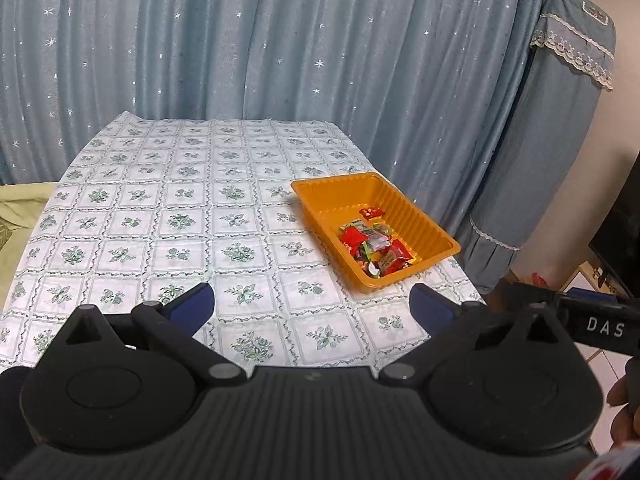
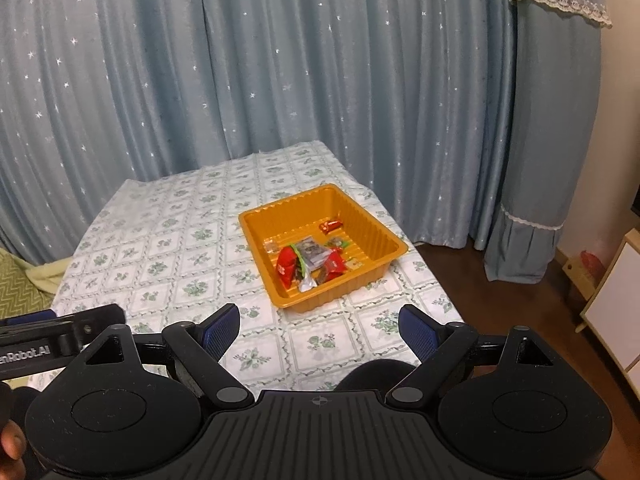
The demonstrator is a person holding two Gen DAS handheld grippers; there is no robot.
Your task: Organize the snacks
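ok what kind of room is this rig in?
Most likely a home living room or bedroom, not a lab: floor-length blue star-print curtains, a table under a floral checked tablecloth, and an orange ribbed plastic tray of wrapped snacks.

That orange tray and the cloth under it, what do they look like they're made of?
The orange tray looks like thin moulded plastic: glossy, with ribbed walls and a rolled rim. The tablecloth could be printed cotton or wipeable vinyl; a faint sheen and soft creases leave it open. The snacks sit in shiny foil-like wrappers.
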